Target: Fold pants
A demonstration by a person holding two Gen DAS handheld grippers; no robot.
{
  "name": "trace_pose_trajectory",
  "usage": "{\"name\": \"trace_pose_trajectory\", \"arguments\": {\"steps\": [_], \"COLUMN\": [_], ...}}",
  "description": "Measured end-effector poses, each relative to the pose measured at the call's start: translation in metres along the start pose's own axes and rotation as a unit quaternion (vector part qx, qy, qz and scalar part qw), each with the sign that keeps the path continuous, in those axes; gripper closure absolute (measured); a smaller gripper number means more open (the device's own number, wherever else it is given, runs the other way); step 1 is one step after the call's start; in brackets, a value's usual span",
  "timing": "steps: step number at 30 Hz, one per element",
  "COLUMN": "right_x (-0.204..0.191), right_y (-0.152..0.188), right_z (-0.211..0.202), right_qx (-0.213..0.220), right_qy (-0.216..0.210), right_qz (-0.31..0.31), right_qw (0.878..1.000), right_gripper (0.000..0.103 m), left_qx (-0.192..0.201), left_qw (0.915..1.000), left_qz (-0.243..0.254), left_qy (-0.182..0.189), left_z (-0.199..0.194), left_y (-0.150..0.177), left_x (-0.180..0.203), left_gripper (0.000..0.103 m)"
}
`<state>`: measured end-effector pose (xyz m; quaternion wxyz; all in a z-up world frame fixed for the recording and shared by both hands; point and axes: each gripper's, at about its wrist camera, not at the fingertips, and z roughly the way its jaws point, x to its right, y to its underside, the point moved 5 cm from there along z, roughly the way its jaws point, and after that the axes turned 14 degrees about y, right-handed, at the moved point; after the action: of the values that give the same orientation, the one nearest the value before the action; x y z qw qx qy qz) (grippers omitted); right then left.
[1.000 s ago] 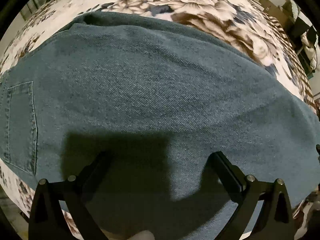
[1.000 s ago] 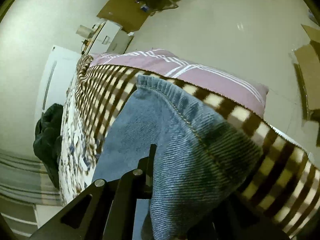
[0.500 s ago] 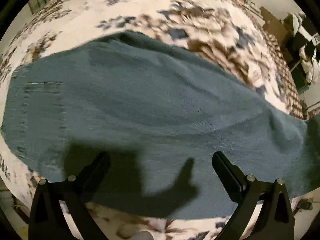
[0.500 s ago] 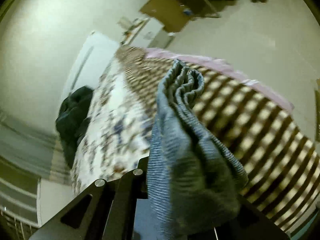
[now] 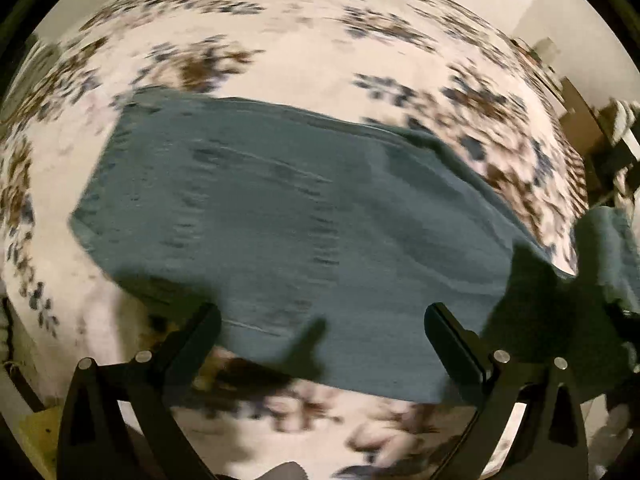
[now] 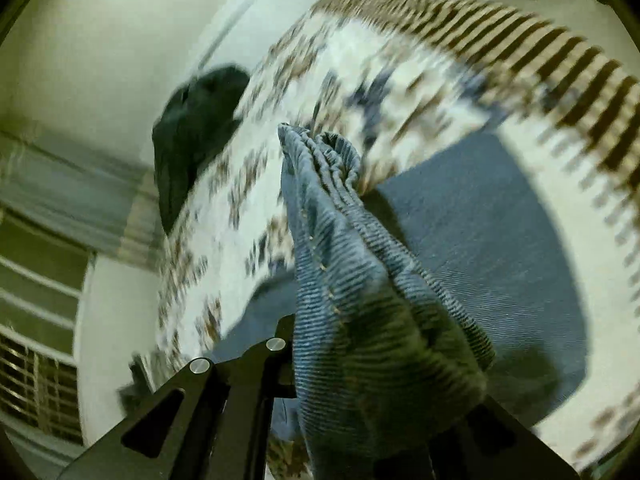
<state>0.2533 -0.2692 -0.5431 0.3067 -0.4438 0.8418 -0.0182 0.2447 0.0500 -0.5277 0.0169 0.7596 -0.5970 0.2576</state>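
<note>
The blue denim pants (image 5: 288, 224) lie spread flat on the floral bedspread (image 5: 280, 56). My left gripper (image 5: 320, 320) is open and empty, hovering above the near edge of the pants. My right gripper (image 6: 360, 360) is shut on a bunched end of the pants (image 6: 348, 264), with the elastic hem sticking up beyond the fingers; this lifted end also shows at the right edge of the left wrist view (image 5: 608, 248). The rest of the pants (image 6: 488, 224) lies flat below it.
A dark garment (image 6: 192, 136) lies at the far end of the bed. The bedspread has a brown striped border (image 6: 540, 40). Cardboard boxes (image 5: 576, 120) and clutter stand on the floor beyond the bed.
My left gripper has pulled up and back from the pants, so the whole garment shows. My right gripper has lifted the bunched end and swung it over the bed.
</note>
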Motion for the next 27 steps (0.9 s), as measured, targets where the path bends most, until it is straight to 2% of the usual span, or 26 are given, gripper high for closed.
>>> {"name": "trace_pose_trajectory", "arguments": {"steps": [4,6,9,10,11,14,16,18,21,24,25,27], "right_x": [-0.045,-0.062,-0.089,-0.095,-0.102,-0.124,-0.134,-0.129,-0.105,-0.061,-0.043,-0.014], "right_y": [0.052,0.074,0.113,0.119,0.127,0.149,0.158,0.156,0.134,0.106,0.096,0.086], "right_z": [0.062,0.087,0.12,0.127,0.13,0.134,0.13,0.117,0.086,0.063,0.056,0.051], "right_qx": [-0.037,-0.052,-0.052,-0.05,-0.05,-0.09,-0.143,-0.15,-0.128,-0.101,-0.097,-0.095], "right_qy": [0.025,0.05,0.127,0.139,0.147,0.115,0.06,0.037,0.041,0.11,0.142,0.178], "right_qz": [-0.056,-0.088,-0.17,-0.186,-0.199,-0.222,-0.208,-0.184,-0.151,-0.125,-0.117,-0.101], "right_qw": [0.997,0.993,0.976,0.971,0.968,0.964,0.966,0.971,0.979,0.981,0.978,0.974], "right_gripper": [0.098,0.096,0.085,0.069,0.06,0.059,0.059,0.058,0.051,0.049,0.049,0.049], "left_qx": [-0.002,-0.004,-0.004,-0.003,-0.003,-0.003,-0.003,-0.001,0.006,-0.005,-0.009,-0.018], "left_qw": [0.9997,0.9992,0.9984,0.9981,0.9978,0.9969,0.9969,0.9973,0.9987,0.9996,0.9996,0.9992], "left_qz": [-0.018,-0.031,-0.048,-0.054,-0.059,-0.071,-0.073,-0.07,-0.049,-0.021,-0.015,0.004], "left_qy": [-0.016,-0.023,-0.029,-0.031,-0.032,-0.034,-0.029,-0.022,-0.009,0.018,0.023,0.036], "left_z": [-0.005,-0.006,-0.008,-0.009,-0.01,-0.012,-0.014,-0.017,-0.019,-0.006,0.0,0.015], "left_y": [-0.003,-0.003,-0.005,-0.005,-0.006,-0.007,-0.01,-0.015,-0.025,-0.033,-0.035,-0.037], "left_x": [-0.047,-0.069,-0.093,-0.101,-0.107,-0.118,-0.119,-0.116,-0.099,-0.07,-0.062,-0.038], "left_gripper": [0.0,0.0,0.0,0.0,0.0,0.0,0.0,0.0,0.0,0.0,0.0,0.0]}}
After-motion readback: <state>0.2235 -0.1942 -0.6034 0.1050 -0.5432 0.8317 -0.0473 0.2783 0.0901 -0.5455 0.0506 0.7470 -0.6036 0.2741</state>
